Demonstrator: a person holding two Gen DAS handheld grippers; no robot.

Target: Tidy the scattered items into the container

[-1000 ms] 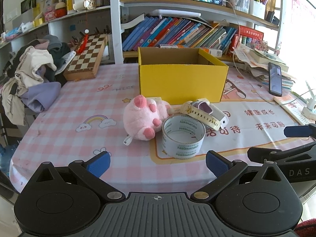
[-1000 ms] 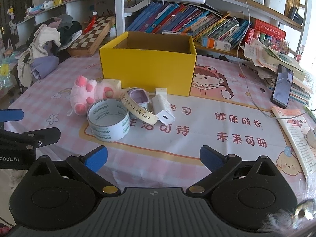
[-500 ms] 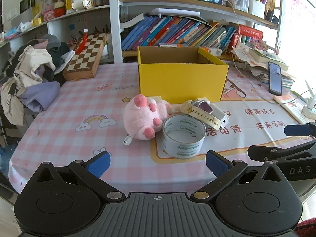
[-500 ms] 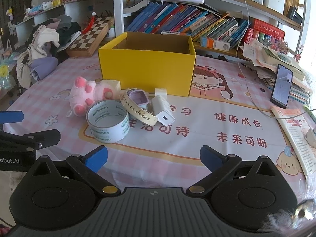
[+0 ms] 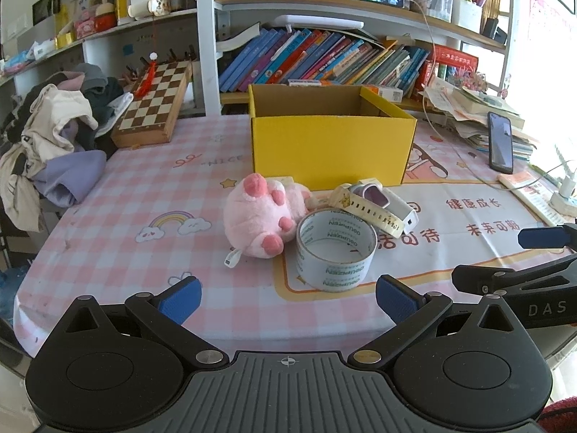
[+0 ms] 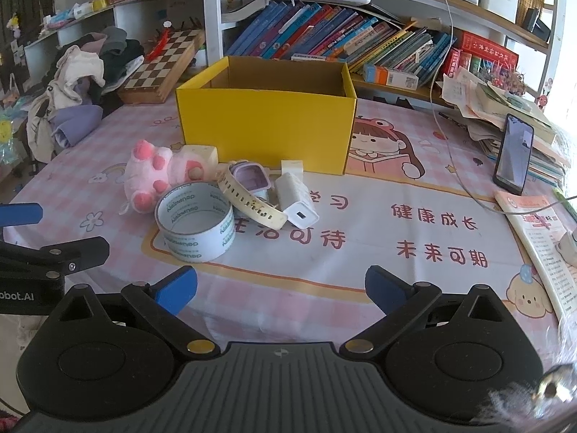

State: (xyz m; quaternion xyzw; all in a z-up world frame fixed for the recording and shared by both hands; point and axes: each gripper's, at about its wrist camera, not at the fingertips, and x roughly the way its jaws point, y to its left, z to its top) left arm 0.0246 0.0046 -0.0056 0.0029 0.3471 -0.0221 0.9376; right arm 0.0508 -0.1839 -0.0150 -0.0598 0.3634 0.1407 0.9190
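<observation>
Left wrist view: my left gripper (image 5: pixel 286 298) is spread wide with nothing between its blue pads, hanging over the near edge of the table (image 5: pixel 119 216). Just ahead stands the tape roll (image 5: pixel 336 249), touching the pink plush (image 5: pixel 261 216) on its left. Behind the tape lie a watch (image 5: pixel 364 204) and a white charger (image 5: pixel 402 211), all bunched in front of the yellow box (image 5: pixel 330 148), whose top is open. From the right wrist view, my right gripper (image 6: pixel 281 288) is equally wide and holds nothing; the tape (image 6: pixel 194 220) sits ahead to its left, the charger (image 6: pixel 297 200) beyond. A small cream block (image 6: pixel 205 153) rests behind the plush, near the box wall. Around the edges: a chessboard (image 5: pixel 153 108) and clothes pile (image 5: pixel 54 144) far left, a phone (image 6: pixel 514 158) leaning on papers at right, 1 cable running past it.
</observation>
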